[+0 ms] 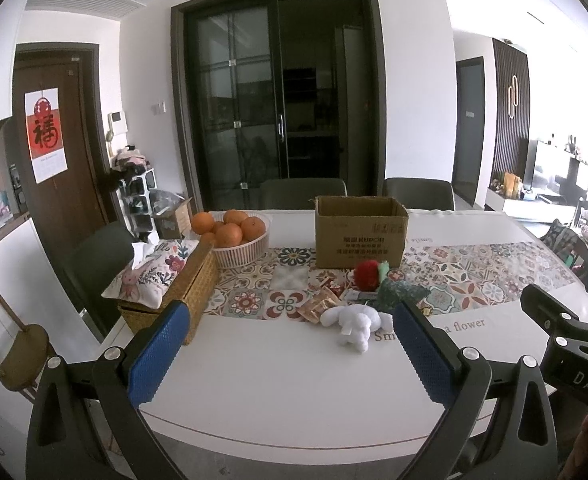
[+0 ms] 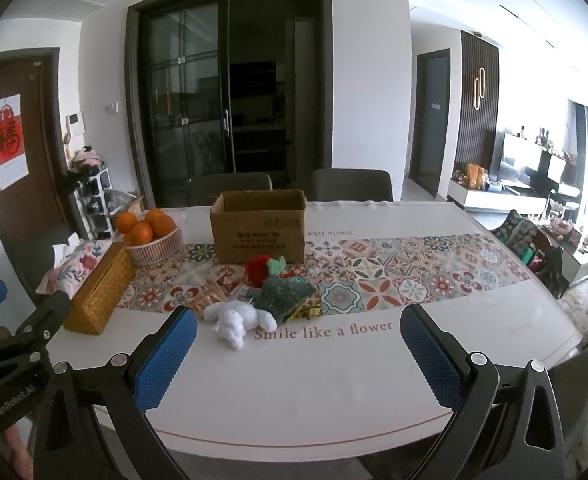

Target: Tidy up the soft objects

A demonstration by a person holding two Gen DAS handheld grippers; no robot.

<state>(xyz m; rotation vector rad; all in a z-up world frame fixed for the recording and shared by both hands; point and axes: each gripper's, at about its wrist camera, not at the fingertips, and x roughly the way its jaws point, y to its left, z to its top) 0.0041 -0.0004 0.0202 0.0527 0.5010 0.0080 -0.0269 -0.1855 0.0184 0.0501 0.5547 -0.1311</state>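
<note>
A white plush toy lies on the white table. Behind it are a dark green knitted item, a red pompom toy and some snack packets. An open cardboard box stands behind them. My left gripper is open and empty, held above the near table edge short of the plush. My right gripper is open and empty, to the right of the plush. The right gripper's body shows in the left wrist view.
A wicker box with a floral tissue pouch stands at the left. A basket of oranges is behind it. Chairs line the far side. A patterned runner crosses the table.
</note>
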